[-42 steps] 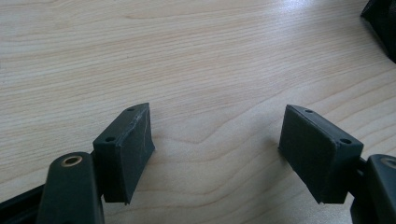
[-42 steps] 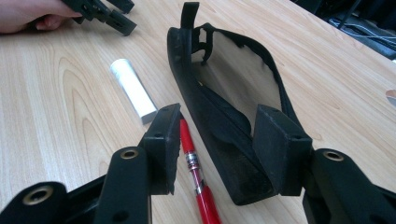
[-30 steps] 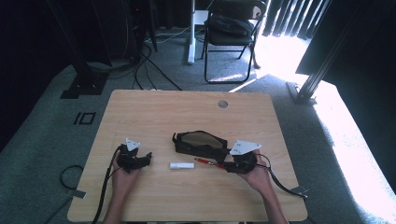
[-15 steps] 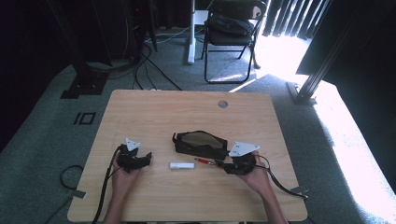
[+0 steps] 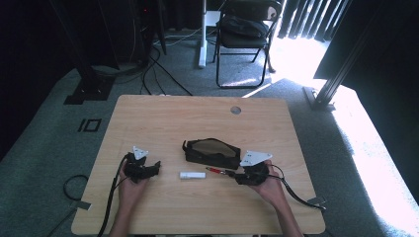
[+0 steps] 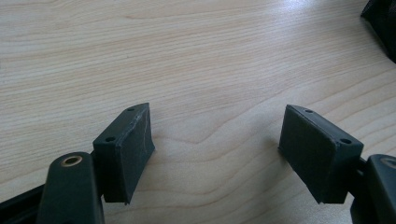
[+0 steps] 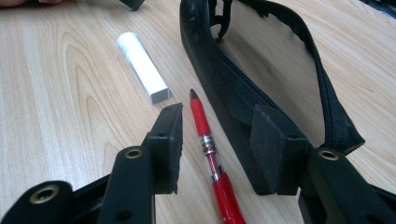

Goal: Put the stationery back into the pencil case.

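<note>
A red pen lies between the right gripper's parted jaws on a light wooden tabletop.

The pen (image 7: 212, 154) rests flat on the tabletop (image 5: 163, 118), and the right gripper (image 7: 219, 140) does not squeeze it. A black pencil case (image 7: 261, 79) lies just past the jaws, a white tube (image 7: 142, 67) beside it. The left gripper (image 6: 217, 149) gapes wide over bare wood. A black folding chair (image 5: 244, 29) stands on grey carpet (image 5: 44, 128) beyond.

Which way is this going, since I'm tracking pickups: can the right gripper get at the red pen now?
Probably yes: the red pen lies between the right gripper's open jaws, untouched, though the black pouch crowds one side.
</note>
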